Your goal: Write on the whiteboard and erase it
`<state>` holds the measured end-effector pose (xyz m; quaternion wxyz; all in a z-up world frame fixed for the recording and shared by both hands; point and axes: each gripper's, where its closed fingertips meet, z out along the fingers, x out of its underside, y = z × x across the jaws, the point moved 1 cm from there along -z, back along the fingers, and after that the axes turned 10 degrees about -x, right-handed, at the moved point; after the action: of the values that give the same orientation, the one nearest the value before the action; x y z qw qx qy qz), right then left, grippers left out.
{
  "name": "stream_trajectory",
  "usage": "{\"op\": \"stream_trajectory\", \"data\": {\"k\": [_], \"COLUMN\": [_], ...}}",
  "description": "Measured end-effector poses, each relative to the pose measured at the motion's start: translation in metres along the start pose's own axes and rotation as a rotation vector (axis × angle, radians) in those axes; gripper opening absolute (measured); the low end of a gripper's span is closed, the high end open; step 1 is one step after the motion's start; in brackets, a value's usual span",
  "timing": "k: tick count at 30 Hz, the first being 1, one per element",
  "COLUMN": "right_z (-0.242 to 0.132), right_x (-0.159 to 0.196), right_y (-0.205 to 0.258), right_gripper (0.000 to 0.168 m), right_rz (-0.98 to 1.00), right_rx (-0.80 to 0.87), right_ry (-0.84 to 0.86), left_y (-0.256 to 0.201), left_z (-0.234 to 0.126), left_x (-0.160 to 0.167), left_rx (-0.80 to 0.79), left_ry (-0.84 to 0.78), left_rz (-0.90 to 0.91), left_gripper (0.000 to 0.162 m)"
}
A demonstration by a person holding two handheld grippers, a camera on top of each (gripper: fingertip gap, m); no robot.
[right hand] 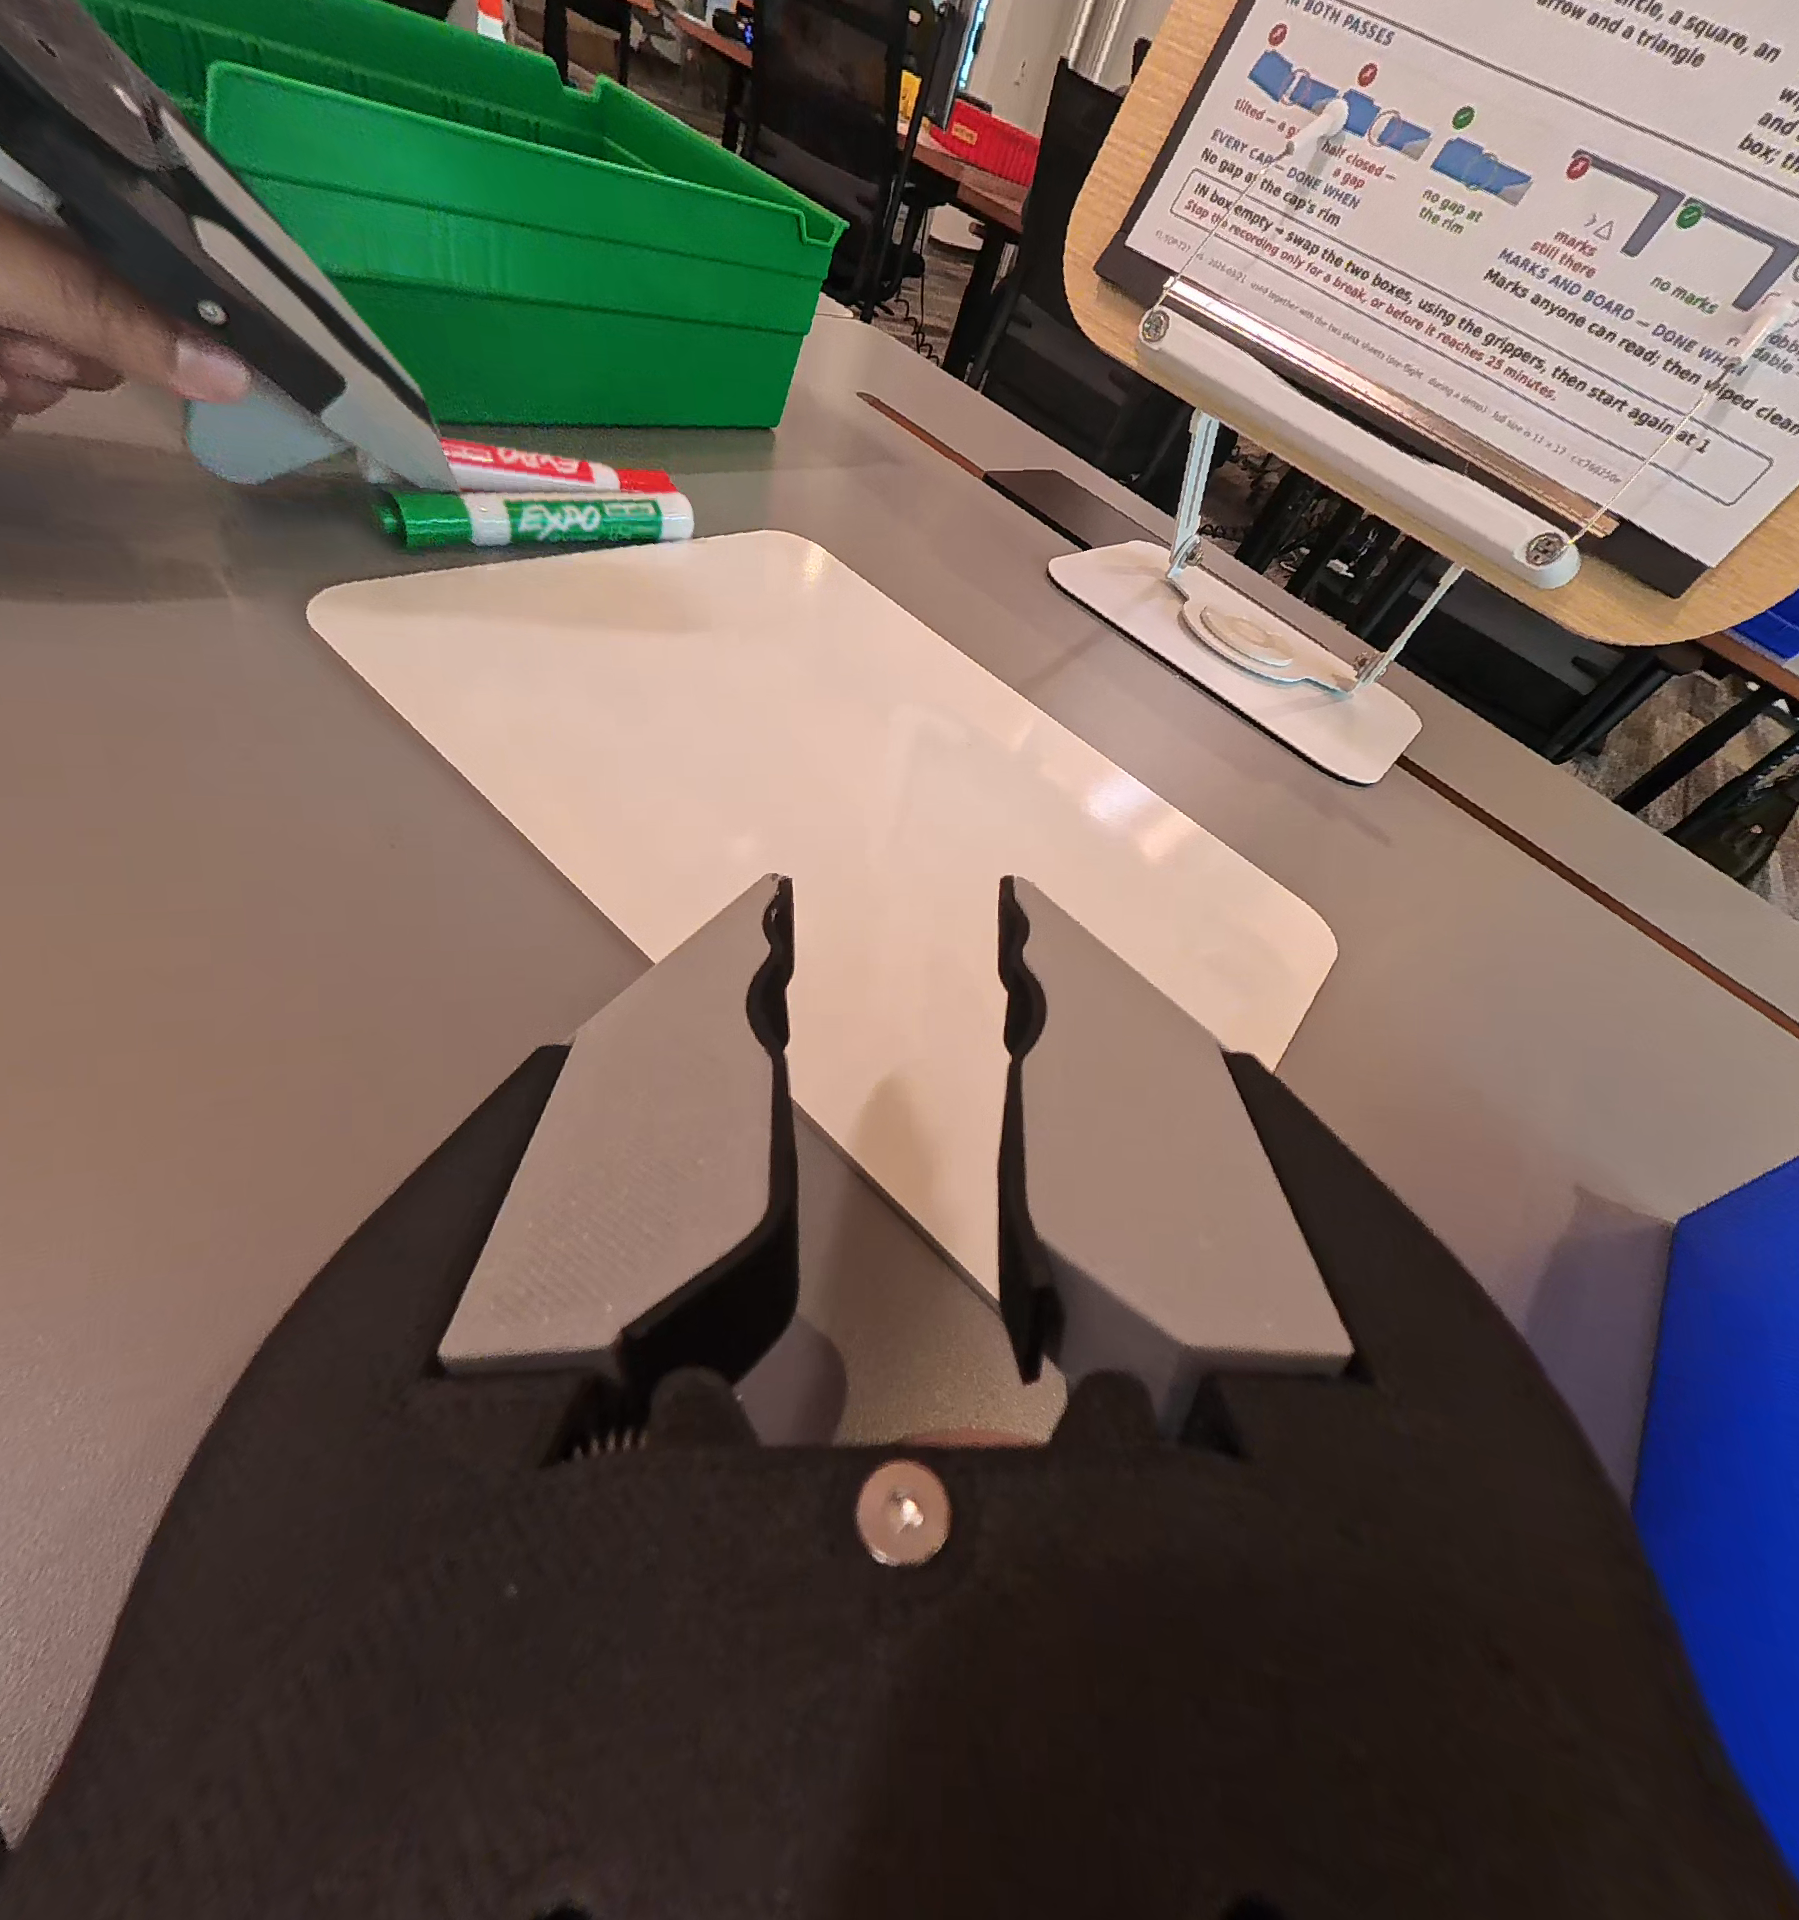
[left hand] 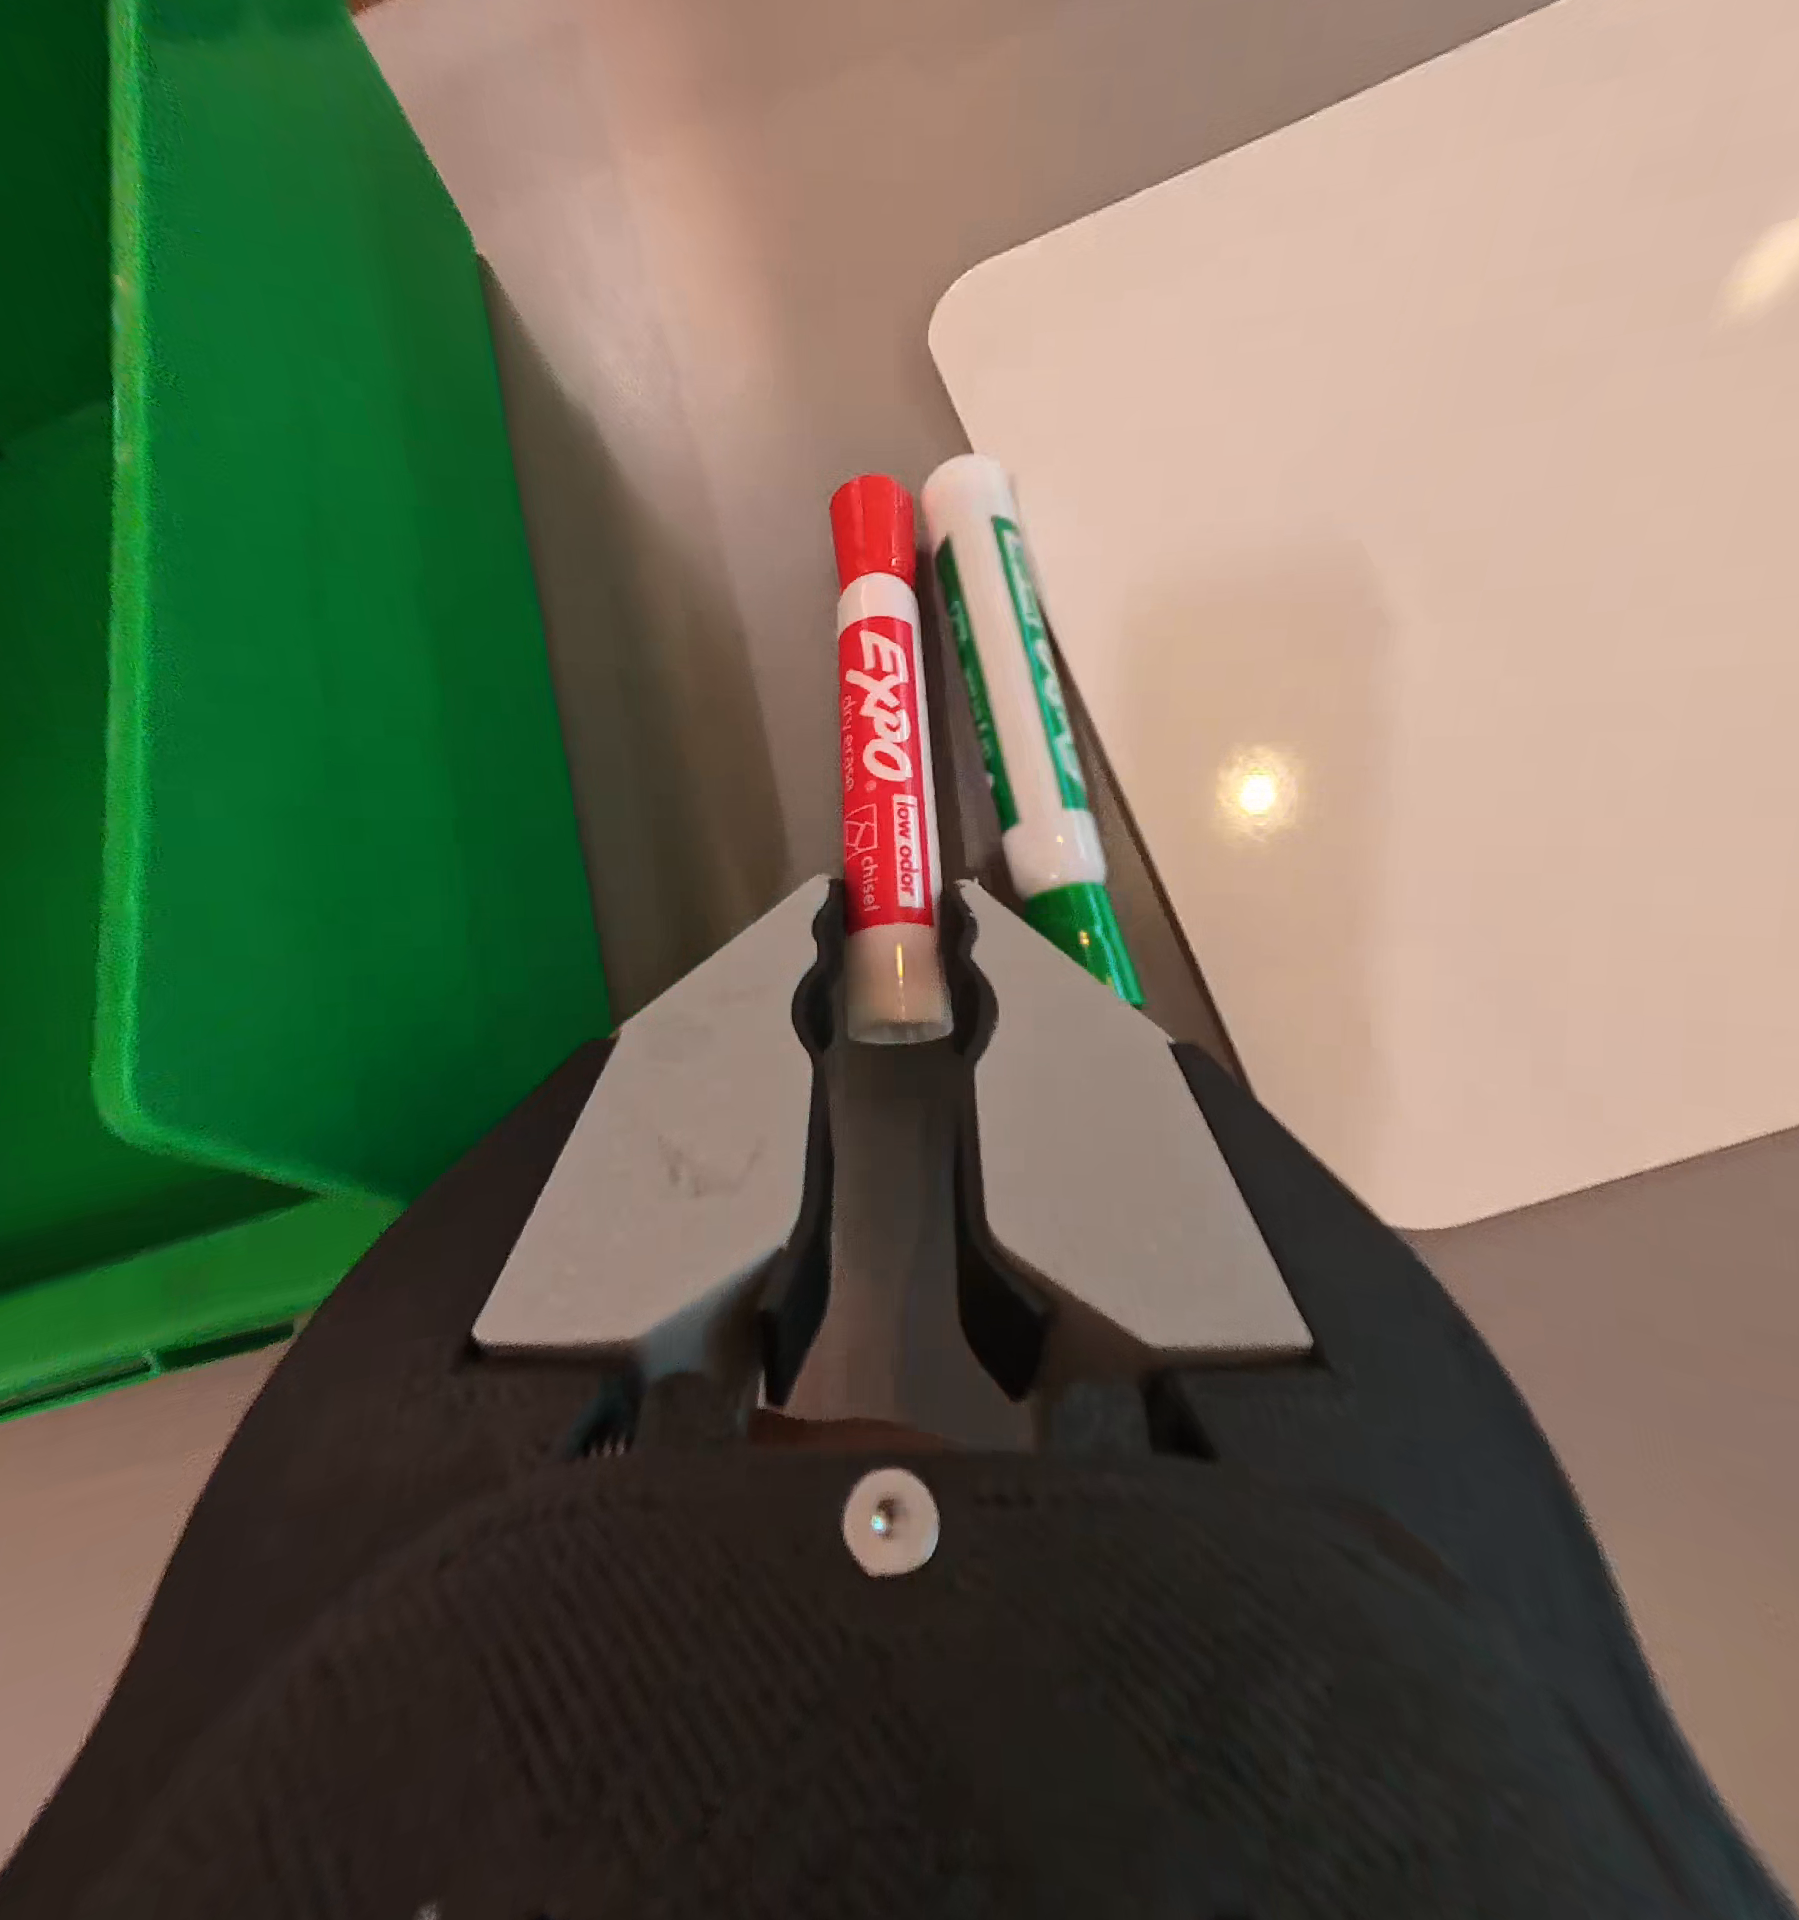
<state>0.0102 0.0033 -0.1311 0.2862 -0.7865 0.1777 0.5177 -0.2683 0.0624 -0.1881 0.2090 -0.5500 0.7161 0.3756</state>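
Observation:
A red marker (left hand: pixel 879 707) lies on the grey table, its red cap pointing away from me. My left gripper (left hand: pixel 895 883) is shut on its white rear end, low at the table. A green marker (left hand: pixel 1020 717) lies right beside it, touching the edge of the blank whiteboard (left hand: pixel 1446 623). In the right wrist view the left gripper (right hand: pixel 407 457) shows tilted down onto the red marker (right hand: pixel 552 468), with the green marker (right hand: pixel 542 517) in front. My right gripper (right hand: pixel 895 883) is open and empty, above the near corner of the whiteboard (right hand: pixel 770 727).
A green bin (left hand: pixel 251 623) stands close on the left of the markers, and shows behind them in the right wrist view (right hand: pixel 521 229). A document stand with an instruction sheet (right hand: pixel 1394 312) stands at the far right. A blue box (right hand: pixel 1757 1455) is at the near right. A hand (right hand: pixel 64 332) holds the left gripper. My hands' fingertips stand some 30 cm from each other.

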Motion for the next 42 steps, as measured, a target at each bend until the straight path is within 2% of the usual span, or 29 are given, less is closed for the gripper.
{"op": "stream_trajectory", "data": {"k": [2,5,15,20,23,26,28,31,35,37,41,42], "right_z": [0.0,0.0,0.0,0.0,-0.001,0.0,0.0,0.002,0.003,0.003,0.002,0.002], "right_x": [0.0,0.0,0.0,0.0,-0.001,0.0,0.0,0.002,0.003,0.004,0.004,0.004], "right_y": [0.0,0.0,0.001,0.001,0.001,0.001,0.001,0.0,-0.004,-0.006,-0.007,-0.007], "right_gripper": [0.036,0.036,0.036,0.036,0.036,0.036,0.036,0.036,0.036,0.036,0.036,0.036], "right_rz": [-0.001,-0.003,-0.004,-0.008,-0.006,-0.004,-0.003,-0.002,0.014,0.031,0.04,0.038], "right_rx": [0.001,0.002,0.002,-0.001,-0.001,-0.002,-0.004,0.002,0.018,0.022,0.026,0.026], "right_ry": [-0.003,-0.002,-0.001,-0.002,-0.003,-0.002,0.004,0.018,0.026,0.027,0.024,0.026], "left_y": [-0.002,-0.007,-0.002,0.014,0.053,0.095,0.125,0.142,0.127,0.122,0.113,0.111], "left_z": [-0.001,-0.003,-0.019,-0.078,-0.106,-0.114,-0.095,-0.041,0.033,0.063,0.098,0.101], "left_x": [-0.001,0.001,0.004,-0.033,-0.057,-0.079,-0.089,-0.092,-0.073,-0.061,-0.047,-0.05], "left_rx": [0.012,0.054,0.106,0.184,0.14,0.123,0.083,0.137,0.266,0.27,0.26,0.274], "left_ry": [-0.023,-0.019,-0.032,-0.248,-0.372,-0.42,-0.383,-0.226,0.026,0.124,0.238,0.223], "left_rz": [-0.019,-0.042,-0.055,-0.127,-0.161,-0.187,-0.196,-0.21,-0.19,-0.193,-0.188,-0.201], "left_gripper": [0.018,0.035,0.038,0.036,0.037,0.044,0.047,0.055,0.059,0.061,0.064,0.06]}}
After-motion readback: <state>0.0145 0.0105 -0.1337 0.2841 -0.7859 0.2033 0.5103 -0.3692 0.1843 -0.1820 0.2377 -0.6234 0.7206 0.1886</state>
